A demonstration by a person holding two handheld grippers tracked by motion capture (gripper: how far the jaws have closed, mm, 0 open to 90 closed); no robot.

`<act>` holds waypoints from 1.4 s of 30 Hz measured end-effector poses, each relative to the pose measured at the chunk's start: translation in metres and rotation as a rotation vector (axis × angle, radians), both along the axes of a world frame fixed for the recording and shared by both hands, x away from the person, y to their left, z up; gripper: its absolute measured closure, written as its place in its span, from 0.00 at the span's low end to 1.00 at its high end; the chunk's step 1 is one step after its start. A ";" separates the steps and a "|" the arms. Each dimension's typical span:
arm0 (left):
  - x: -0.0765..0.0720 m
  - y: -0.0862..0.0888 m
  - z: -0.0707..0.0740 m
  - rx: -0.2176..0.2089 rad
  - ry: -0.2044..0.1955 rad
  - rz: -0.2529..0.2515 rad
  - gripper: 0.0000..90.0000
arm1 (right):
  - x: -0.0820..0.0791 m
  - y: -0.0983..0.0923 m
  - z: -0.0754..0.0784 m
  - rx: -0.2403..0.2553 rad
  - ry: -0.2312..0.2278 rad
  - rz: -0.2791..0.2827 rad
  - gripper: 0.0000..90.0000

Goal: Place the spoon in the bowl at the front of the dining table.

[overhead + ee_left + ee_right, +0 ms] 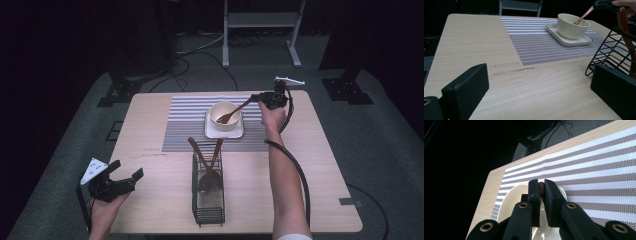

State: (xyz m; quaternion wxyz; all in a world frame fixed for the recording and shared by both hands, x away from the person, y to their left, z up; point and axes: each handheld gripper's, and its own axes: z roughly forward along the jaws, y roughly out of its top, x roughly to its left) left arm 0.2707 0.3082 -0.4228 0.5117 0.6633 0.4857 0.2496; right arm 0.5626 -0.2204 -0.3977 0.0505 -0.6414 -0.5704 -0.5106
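Right gripper (261,98), seen from the high view, pinches a wooden spoon (233,112) whose head rests in the bowl (225,115). Left gripper (539,95), in its own view, rests spread near the rack (614,53). From the right gripper view, the spoon's handle (541,188) sits clamped; letting go likely comes next.

Two matte black handheld grippers, left gripper (116,181) with blocky square-ended fingers (465,86) and a white three-cornered plate with dark dots on top, right gripper (270,99) with brass-ringed screw holes, thick black cable trailing, white sleeve edge
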 end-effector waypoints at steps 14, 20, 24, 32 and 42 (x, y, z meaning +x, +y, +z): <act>0.003 -0.002 0.000 -0.003 0.004 -0.005 0.01 | -0.002 -0.008 -0.013 0.010 0.039 0.018 0.80; 0.004 -0.005 0.000 -0.004 0.007 -0.011 0.01 | -0.004 -0.007 -0.015 0.033 0.039 0.035 0.73; 0.004 -0.005 0.000 -0.003 0.006 -0.011 0.01 | -0.007 -0.009 -0.015 0.037 0.039 0.046 0.68; 0.005 -0.006 0.000 0.000 0.005 -0.012 0.01 | -0.012 -0.009 -0.015 0.017 0.042 0.077 0.52; 0.005 -0.006 0.000 0.007 0.002 -0.015 0.01 | -0.024 -0.008 -0.011 0.008 0.014 0.117 0.40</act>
